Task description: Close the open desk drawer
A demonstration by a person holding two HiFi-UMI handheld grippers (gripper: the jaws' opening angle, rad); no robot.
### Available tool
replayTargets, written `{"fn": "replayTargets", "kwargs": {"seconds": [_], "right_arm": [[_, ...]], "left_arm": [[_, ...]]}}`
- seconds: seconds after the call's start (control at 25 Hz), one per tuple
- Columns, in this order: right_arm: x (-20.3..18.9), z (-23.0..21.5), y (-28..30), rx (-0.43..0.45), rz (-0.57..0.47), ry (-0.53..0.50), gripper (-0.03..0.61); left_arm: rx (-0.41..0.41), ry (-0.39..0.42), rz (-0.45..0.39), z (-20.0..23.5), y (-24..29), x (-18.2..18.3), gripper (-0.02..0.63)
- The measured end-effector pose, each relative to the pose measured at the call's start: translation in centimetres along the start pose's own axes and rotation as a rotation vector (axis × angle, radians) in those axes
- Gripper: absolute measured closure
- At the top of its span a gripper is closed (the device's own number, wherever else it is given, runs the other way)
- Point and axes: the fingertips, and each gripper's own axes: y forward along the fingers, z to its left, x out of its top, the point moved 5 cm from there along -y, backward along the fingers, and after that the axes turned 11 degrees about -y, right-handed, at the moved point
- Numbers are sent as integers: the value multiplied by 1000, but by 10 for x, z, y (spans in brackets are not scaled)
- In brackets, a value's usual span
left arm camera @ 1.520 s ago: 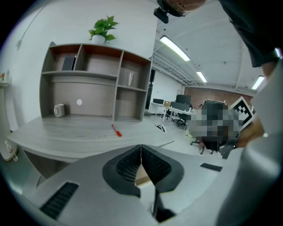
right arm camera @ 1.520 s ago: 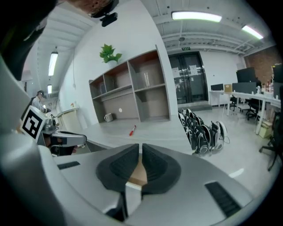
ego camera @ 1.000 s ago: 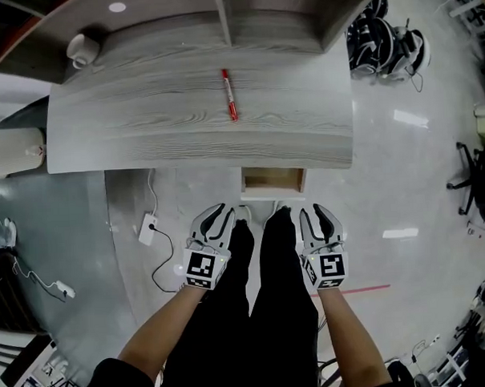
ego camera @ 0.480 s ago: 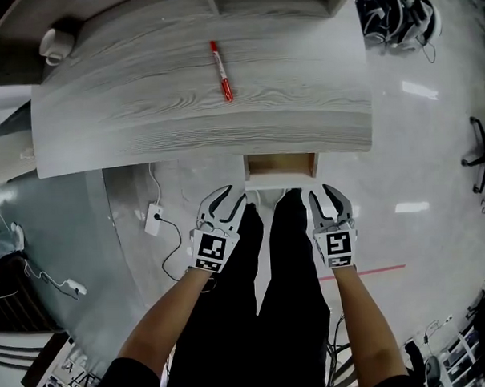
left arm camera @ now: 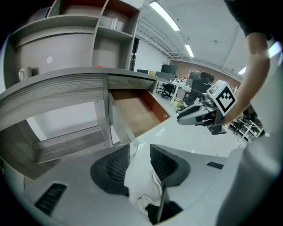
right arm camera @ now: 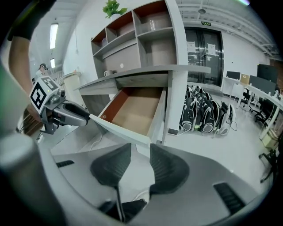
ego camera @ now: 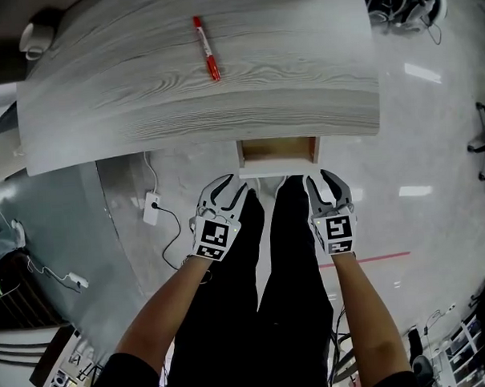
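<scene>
The open drawer (ego camera: 277,153) sticks out from under the grey wood desk's (ego camera: 198,102) front edge, its brown inside bare. My left gripper (ego camera: 229,189) hangs just short of the drawer's white front panel (ego camera: 278,172) near its left corner, jaws open and empty. My right gripper (ego camera: 325,183) is by the right corner, also open with nothing held. In the left gripper view the drawer (left arm camera: 137,112) lies ahead of the open left gripper (left arm camera: 139,152), with the right gripper (left arm camera: 201,115) alongside. The right gripper view shows the drawer (right arm camera: 132,110) just beyond the open right gripper (right arm camera: 140,154).
A red marker (ego camera: 205,47) lies on the desk and a white mug (ego camera: 33,39) stands at its far left. A power strip (ego camera: 152,209) with a cable lies on the floor at the left. The person's legs (ego camera: 261,260) stand between the grippers. Bags (right arm camera: 208,114) sit right of the desk.
Both grippers have sunk and come closer to the drawer's front panel. Their jaws have spread wider. The desk and the drawer look nearer in the head view.
</scene>
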Motion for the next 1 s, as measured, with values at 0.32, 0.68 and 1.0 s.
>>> {"fn": "replayTargets", "kwargs": {"seconds": [0.32, 0.68, 1.0], "right_arm": [[-2, -1, 8, 22, 9, 29, 446], [3, -4, 9, 1, 20, 86, 446], [17, -10, -6, -29, -45, 83, 466]], "left_arm": [[33, -12, 25, -3, 15, -1, 474], [33, -10, 35, 0, 17, 3, 492], [67, -82, -25, -6, 4, 23, 514]]}}
